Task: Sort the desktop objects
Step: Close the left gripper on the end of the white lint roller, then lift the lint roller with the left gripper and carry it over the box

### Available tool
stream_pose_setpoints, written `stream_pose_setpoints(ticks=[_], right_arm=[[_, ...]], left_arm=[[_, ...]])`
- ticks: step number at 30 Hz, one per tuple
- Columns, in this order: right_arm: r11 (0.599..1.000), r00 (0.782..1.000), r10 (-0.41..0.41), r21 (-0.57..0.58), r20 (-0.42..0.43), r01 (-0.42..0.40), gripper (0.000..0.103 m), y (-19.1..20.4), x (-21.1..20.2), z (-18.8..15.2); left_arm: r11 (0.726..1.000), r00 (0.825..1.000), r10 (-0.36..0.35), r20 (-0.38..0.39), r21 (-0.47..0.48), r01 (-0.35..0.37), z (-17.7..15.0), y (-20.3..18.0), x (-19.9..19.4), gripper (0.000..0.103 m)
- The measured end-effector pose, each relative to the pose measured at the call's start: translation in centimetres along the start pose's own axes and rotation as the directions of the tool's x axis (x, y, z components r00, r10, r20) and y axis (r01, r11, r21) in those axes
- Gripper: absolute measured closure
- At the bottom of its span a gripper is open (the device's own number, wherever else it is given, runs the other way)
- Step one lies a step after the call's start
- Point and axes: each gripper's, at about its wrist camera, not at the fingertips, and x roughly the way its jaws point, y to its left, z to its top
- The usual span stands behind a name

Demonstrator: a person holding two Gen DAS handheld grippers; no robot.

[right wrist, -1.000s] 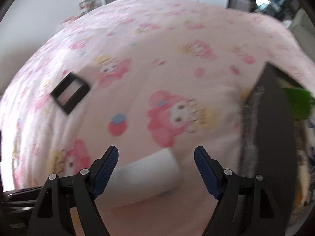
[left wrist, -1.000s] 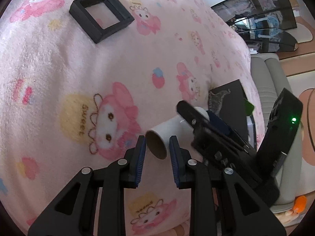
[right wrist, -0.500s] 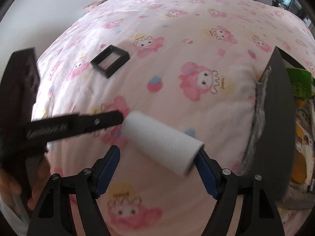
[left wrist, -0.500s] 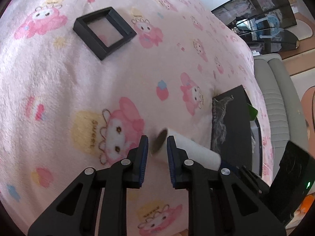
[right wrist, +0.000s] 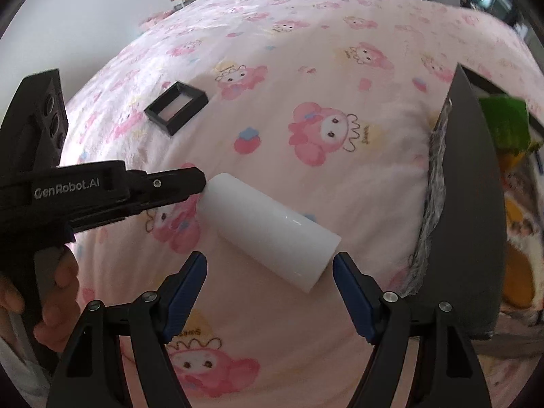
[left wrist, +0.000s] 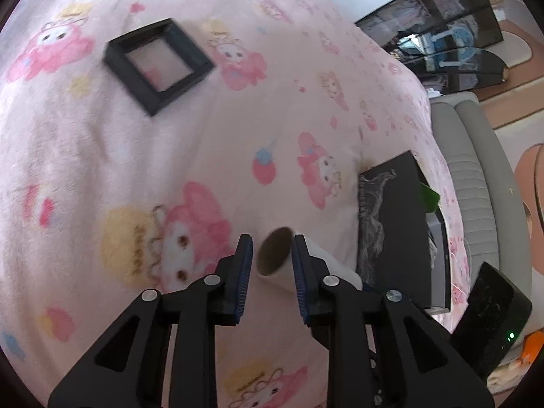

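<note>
Pink blanket [right wrist: 340, 17] fills the frame; dark bin [right wrist: 472, 204] at right edge, likely the drop spot. White roll [right wrist: 268, 231] mid-frame, lifted. My left gripper [left wrist: 270, 265] pinches its open end's wall; my right gripper [right wrist: 270, 289] is spread wide beneath, empty.

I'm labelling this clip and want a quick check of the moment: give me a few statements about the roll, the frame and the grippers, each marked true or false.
1. The left gripper has one finger inside the white roll. True: the roll's wall sits between its fingers.
2. The right gripper is shut on the roll. False: it is open, its fingers apart from the roll.
3. The black frame lies on the pink blanket. True.
4. The roll sits inside the black frame. False: it is well apart from the frame, at the left gripper.
5. A dark bin stands to the right of the roll. True.
</note>
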Motion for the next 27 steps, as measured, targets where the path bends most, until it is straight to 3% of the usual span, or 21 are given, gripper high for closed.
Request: stream_pose_setpoints(ticks=[6,12,16,19,27], right_arm=[[1.0,0.999,0.03,-0.004,0.029,-0.03,0.028,0.4,-1.8,0.0],[0.998,0.998,0.066,-0.011,0.012,-0.066,0.028,0.6,-3.9,-0.9],[0.999,0.999,0.035,0.018,-0.017,-0.035,0.028,-0.5,-2.4,-1.8],[0.995,0.998,0.055,0.08,-0.011,-0.054,0.028,-1.8,-1.6,-1.9],[0.979,0.99,0.135,0.159,-0.043,-0.127,0.028,-2.9,0.3,-2.5]], left_arm=[[0.998,0.996,-0.001,-0.089,0.056,0.006,-1.5,-1.5,0.1,0.072],[0.997,0.998,-0.032,-0.047,0.07,0.036,-2.0,-2.0,-2.4,0.072],[1.0,0.997,-0.005,-0.077,0.027,0.007,-1.7,-0.9,-0.8,0.072],[1.0,0.994,-0.003,-0.109,-0.01,0.002,-1.5,-0.1,0.9,0.072],[0.998,0.983,-0.07,-0.169,-0.019,0.067,-2.6,-0.7,1.3,0.072]])
